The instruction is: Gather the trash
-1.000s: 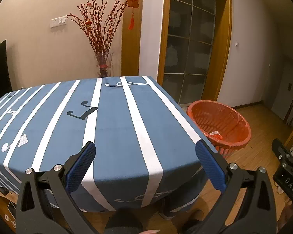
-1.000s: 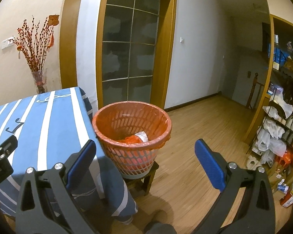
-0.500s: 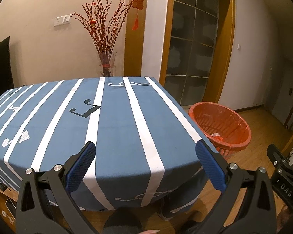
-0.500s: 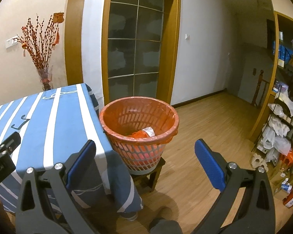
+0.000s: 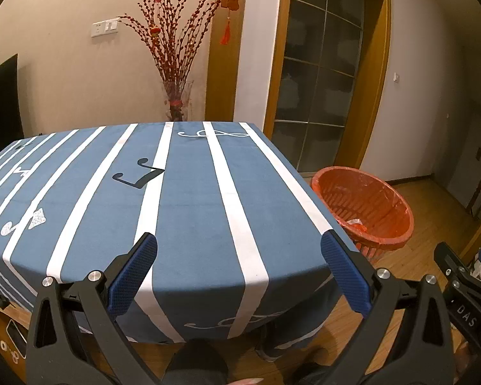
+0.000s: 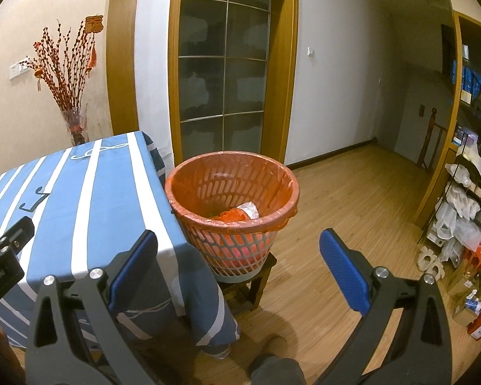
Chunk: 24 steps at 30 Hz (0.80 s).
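The trash [image 6: 248,209], a pale crumpled wrapper lying on bunched orange plastic, sits low inside the waste basket [image 6: 274,178], toward the 4 o'clock side of its round mouth. The basket is a slotted plastic tub of lattice ribs, lined with a thin orange bag folded over the rim, and it stands on a small dark wooden stool [image 6: 256,284] on the plank floor [image 6: 352,199]. Its 9 o'clock side is just beside the corner of the bench [image 6: 80,192], which wears a blue cloth with broad white stripes and printed music notes and clefs that hangs in soft folds over the edge.

In the left wrist view the bench [image 5: 192,211] fills the middle and the basket [image 5: 381,240] shows at 3 o'clock. The left tongs [image 5: 239,264] stand wide apart above the near edge of the cloth, holding nothing, with blue knurled pads on black arms. The right tongs [image 6: 239,263] are likewise spread wide and empty, framing the basket at 12 o'clock.

The other tool's black body at 4 o'clock in the left view carries the letters "DAS"; at 9 o'clock in the right view a partly cut label reads "nRobot.AI".

A glass vase of red budded branches [image 5: 173,48] stands behind the bench by a wooden door frame.
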Each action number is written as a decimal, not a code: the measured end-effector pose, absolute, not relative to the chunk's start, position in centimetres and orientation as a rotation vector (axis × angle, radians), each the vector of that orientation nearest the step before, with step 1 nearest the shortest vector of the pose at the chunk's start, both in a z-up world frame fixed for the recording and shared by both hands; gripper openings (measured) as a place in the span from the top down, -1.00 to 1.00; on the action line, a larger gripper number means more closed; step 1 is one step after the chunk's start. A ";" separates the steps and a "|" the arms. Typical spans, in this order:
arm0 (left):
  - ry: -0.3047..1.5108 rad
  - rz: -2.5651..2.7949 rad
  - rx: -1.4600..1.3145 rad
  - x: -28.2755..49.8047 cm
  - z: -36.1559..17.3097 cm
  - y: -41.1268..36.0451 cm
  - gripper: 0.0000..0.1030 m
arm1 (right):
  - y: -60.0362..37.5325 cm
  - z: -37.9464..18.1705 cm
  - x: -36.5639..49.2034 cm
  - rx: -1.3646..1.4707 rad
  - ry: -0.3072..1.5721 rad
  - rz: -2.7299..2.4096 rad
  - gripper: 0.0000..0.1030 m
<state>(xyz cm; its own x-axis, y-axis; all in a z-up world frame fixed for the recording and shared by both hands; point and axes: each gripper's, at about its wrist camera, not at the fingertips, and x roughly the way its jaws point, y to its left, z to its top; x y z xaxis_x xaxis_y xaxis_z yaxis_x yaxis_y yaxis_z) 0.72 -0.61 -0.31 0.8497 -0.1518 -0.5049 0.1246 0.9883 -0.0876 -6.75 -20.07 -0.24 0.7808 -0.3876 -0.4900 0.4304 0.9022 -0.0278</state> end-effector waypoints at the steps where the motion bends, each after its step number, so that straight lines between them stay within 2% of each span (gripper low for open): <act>1: 0.536 -0.145 -0.053 0.7 -0.3 -0.6 -0.95 | -20.1 -0.2 -6.7 0.088 0.510 -0.441 -0.92; 24: 0.547 -0.137 -0.060 0.7 -0.3 -0.4 -0.95 | -20.1 -0.4 -6.4 0.109 0.529 -0.429 -0.92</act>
<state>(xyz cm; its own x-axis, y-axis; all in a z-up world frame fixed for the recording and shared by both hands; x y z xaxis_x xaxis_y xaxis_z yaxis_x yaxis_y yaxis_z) 0.73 -0.43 -0.29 0.8453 -0.1458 -0.5140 0.1141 0.9891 -0.0930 -6.42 -20.12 -0.41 0.7769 -0.3685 -0.5106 0.4238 0.9057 -0.0089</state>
